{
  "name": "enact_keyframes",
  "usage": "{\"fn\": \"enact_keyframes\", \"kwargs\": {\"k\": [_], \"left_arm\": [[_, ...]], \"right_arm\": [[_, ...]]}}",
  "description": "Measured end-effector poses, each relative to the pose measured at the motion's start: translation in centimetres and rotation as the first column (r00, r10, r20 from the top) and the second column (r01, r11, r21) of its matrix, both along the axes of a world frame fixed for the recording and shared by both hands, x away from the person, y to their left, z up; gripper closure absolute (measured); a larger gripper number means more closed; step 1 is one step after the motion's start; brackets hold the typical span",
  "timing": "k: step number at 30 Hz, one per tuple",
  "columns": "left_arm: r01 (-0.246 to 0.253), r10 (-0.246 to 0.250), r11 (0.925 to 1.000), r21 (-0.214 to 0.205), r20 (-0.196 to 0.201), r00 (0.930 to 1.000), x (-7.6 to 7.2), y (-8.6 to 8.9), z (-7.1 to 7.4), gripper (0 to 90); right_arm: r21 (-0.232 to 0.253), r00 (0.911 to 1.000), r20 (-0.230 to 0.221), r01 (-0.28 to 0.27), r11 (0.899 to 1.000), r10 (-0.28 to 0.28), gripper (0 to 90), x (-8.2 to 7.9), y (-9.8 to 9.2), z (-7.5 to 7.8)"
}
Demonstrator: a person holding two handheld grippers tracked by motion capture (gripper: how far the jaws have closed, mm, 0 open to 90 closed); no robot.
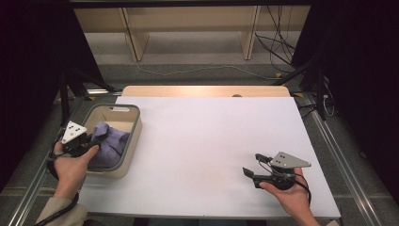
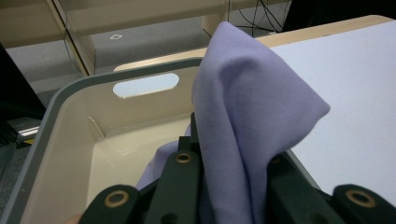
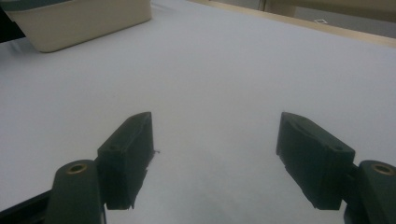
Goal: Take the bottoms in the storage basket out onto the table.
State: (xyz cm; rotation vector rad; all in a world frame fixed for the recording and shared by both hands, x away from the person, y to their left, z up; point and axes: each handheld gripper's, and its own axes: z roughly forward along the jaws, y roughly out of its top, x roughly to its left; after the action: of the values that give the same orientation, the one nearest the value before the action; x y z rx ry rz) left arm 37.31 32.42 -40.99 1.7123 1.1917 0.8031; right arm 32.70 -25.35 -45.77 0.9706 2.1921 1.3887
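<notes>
Lilac cloth (image 2: 247, 116) is seen pinched between the jaws of the left gripper (image 2: 233, 186), which are closed tight on a gathered fold. The fabric is judged to be soft, light and limp: it will drape and bunch, offers no stiff edge, and is unlikely to break or slip badly once pinched. A bunched ridge or a corner is judged the best place for a hold, since a flat single layer could be missed by the pads.

In the high view the cloth (image 1: 110, 141) is found in the beige bin (image 1: 134, 134) at about nine o'clock on the white table (image 1: 211, 141), with part of it lifted above the rim and the rest heaped inside. The left gripper (image 1: 89, 141) is held over the bin's near side.

The right gripper (image 1: 251, 167) is held at about four o'clock, well apart from the bin. Its jaws are spread wide above the bare tabletop (image 3: 210, 70), and nothing is gripped or touched by them.
</notes>
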Motion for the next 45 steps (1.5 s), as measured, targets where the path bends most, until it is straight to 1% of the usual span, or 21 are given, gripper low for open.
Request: {"fn": "enact_keyframes", "kwargs": {"k": [7,19,28,38,45], "left_arm": [[-0.008,0.008,0.9999,-0.010,0.014,0.9999,-0.2,0.1,0.2,83.5],[-0.011,0.012,0.9995,-0.028,0.031,0.9994,-0.5,0.1,0.9,83.5],[-0.014,0.017,0.9990,-0.041,0.062,0.9979,-0.7,-0.1,2.2,83.6],[-0.005,0.009,0.9985,-0.055,0.081,0.9967,-0.3,-0.3,2.8,83.6],[-0.004,0.012,0.9979,-0.064,0.112,0.9936,-0.2,-0.2,4.0,83.6]], "right_arm": [[0.005,0.9999,0.010,-0.001,1.000,0.001,29.3,0.0,-0.1,0.0],[0.005,1.0000,0.007,-0.006,1.000,0.006,29.5,0.0,0.0,0.0],[0.010,0.9999,0.005,-0.016,1.000,0.016,29.6,0.2,0.1,0.0],[0.013,0.9999,0.004,-0.015,1.000,0.015,29.6,0.2,0.1,0.0],[0.014,0.9999,-0.005,-0.010,1.000,0.010,30.1,0.3,0.1,-0.2]]}}
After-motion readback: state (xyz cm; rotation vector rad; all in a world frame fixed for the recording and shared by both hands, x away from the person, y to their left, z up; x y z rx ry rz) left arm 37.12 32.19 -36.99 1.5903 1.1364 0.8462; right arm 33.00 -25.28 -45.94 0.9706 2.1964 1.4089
